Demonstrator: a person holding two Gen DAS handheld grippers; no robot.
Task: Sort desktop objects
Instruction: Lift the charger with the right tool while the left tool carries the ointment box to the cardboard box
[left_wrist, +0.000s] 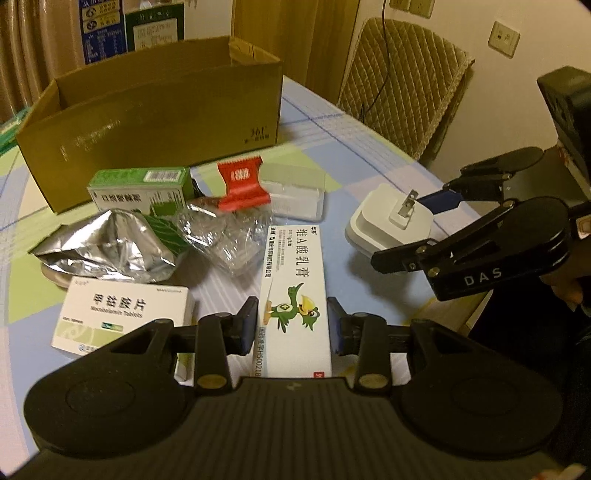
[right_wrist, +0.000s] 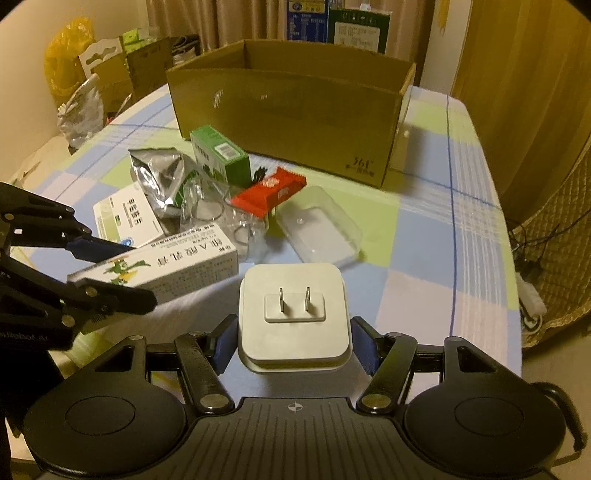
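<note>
Left side of table: white tablet box (left_wrist: 123, 316) lies flat at the near edge, with a crumpled foil pouch (left_wrist: 107, 245) just behind it. Behind the pouch, a green medicine box (left_wrist: 142, 190) stands close to the front wall of the open cardboard carton (left_wrist: 155, 110). Crumpled clear plastic wrap (left_wrist: 225, 236) lies in the middle of the clutter; a red sachet (left_wrist: 242, 182) rests on the heap above it, beside a clear plastic tray (right_wrist: 319, 227).

Centre: left gripper (left_wrist: 293, 325) has its blue pads on either long side of the white ointment box (left_wrist: 293, 291) with the green bird print. Pads sit right at the box faces, so it looks gripped. In the right wrist view the far end of the box appears raised off the checked tablecloth (right_wrist: 436, 236).

Right: right gripper (right_wrist: 293, 341) straddles the white plug adapter (right_wrist: 293, 314), which lies prongs-up on the cloth. Jaws are spread a little wider than the adapter; a narrow gap shows at each pad, no contact visible.
</note>
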